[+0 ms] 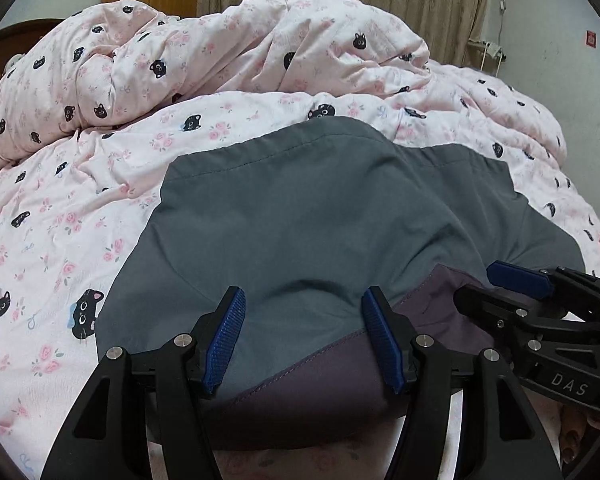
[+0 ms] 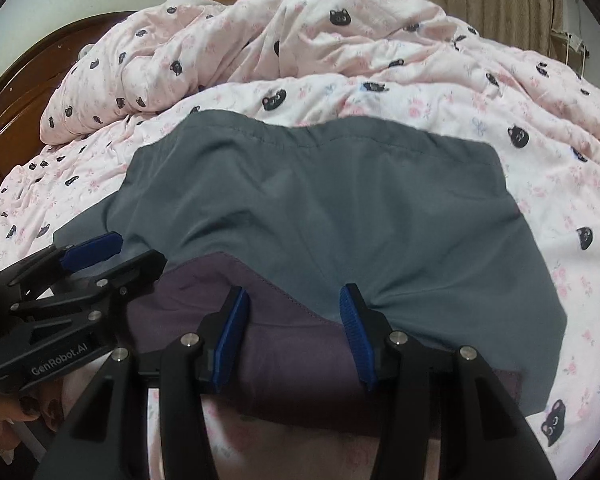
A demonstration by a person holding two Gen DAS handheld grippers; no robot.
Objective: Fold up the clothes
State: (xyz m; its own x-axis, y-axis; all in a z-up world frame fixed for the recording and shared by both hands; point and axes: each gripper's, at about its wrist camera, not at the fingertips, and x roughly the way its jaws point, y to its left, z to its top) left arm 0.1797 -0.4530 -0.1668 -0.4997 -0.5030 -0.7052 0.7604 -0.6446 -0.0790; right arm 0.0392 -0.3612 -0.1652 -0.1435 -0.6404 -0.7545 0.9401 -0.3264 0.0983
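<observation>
A pink quilt (image 1: 80, 216) printed with black cat faces and small roses covers the bed at the left, bunching into a high rumpled ridge toward the back, where a wooden headboard (image 2: 24, 92) shows at the far left corner. In the middle lies the grey garment (image 1: 300, 216), spread over the quilt with its stitched hem at the far side and its near edge turned up to bare a purple lining (image 1: 320, 376). The left gripper (image 1: 304, 340) hangs over that near edge, its blue-padded jaws standing apart with grey cloth and lining in the gap; whether the pads press on the fabric cannot be told. Just to its right, the right gripper (image 2: 296, 338) sits over the same edge, jaws likewise apart, straddling the seam where lining meets grey, gripping nothing clearly. Beyond, beige curtains (image 1: 380, 8) hang behind the bed, and a pale wall (image 1: 560, 40) closes the right side.
</observation>
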